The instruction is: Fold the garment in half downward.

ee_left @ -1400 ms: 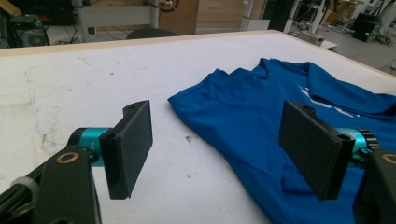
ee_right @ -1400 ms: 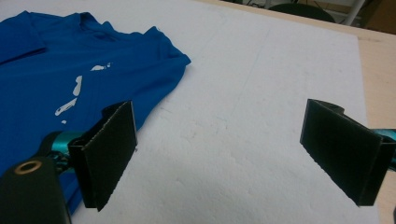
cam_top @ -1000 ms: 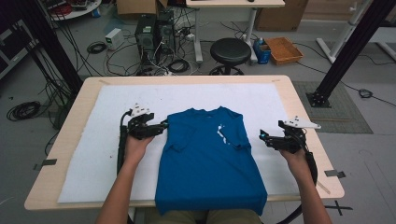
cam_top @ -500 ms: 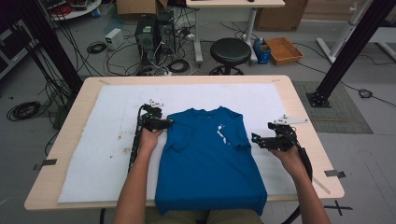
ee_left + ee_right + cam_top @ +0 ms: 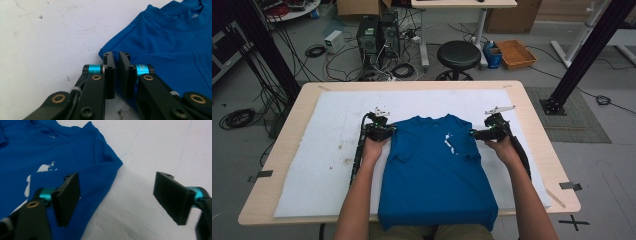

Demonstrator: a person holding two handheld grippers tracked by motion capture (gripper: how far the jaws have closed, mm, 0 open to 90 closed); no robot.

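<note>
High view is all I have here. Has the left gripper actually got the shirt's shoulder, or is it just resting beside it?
Observer: The left gripper has just closed on the blue shirt; its pads pinch the shoulder edge.
Operator: And the right one?
Observer: The right gripper has been closing but is wide apart; one pad is over the shirt's other shoulder, one over the white mat.
Operator: Is any fabric between those pads yet?
Observer: The shoulder's edge lies between them, ungripped.
</note>
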